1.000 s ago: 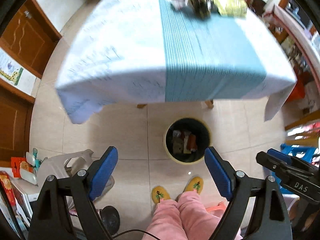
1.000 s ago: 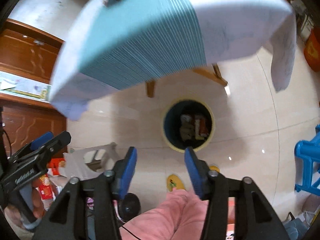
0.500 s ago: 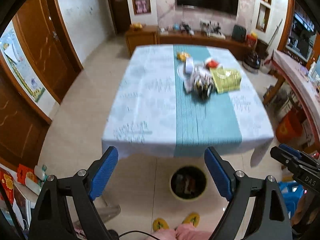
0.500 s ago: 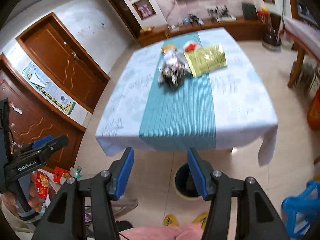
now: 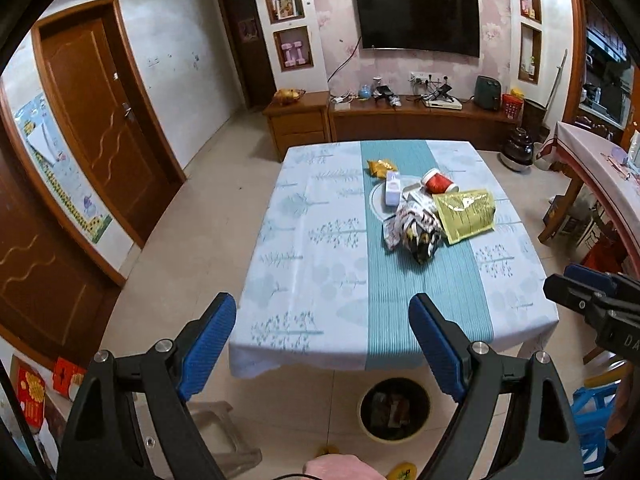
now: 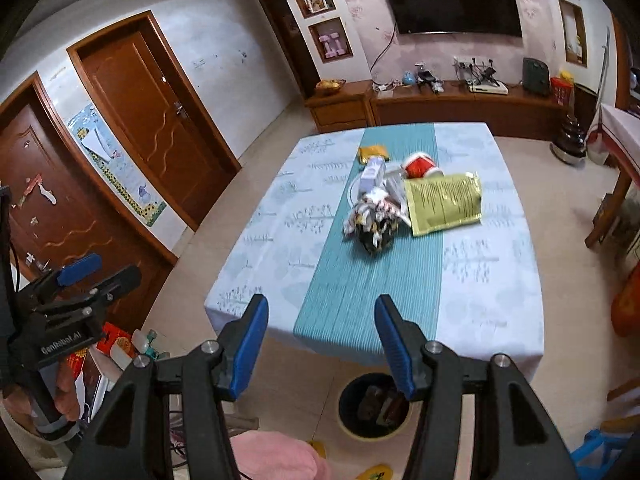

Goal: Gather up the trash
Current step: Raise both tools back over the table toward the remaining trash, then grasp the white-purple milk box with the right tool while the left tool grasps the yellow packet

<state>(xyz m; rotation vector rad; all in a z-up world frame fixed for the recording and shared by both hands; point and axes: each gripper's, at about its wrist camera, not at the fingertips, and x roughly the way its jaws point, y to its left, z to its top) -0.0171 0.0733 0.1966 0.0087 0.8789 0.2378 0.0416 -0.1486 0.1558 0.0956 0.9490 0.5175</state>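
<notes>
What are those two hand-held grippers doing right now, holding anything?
Left hand-held gripper: open, empty.
Right hand-held gripper: open, empty.

"GenRobot.AI" is printed on the left tool (image 6: 78, 276); "DA" shows on the right tool (image 5: 592, 300)

Ahead of me stands a table (image 5: 320, 248) under a pale printed cloth with a teal runner (image 5: 404, 280) down its middle. Beige floor tiles (image 5: 200, 216) spread around it. Brown wooden doors (image 5: 100, 120) line the white wall on my left. Beyond the table's far edge, a dark television (image 5: 416, 20) hangs on pink floral wallpaper above a long wooden cabinet (image 5: 420, 120).
</notes>
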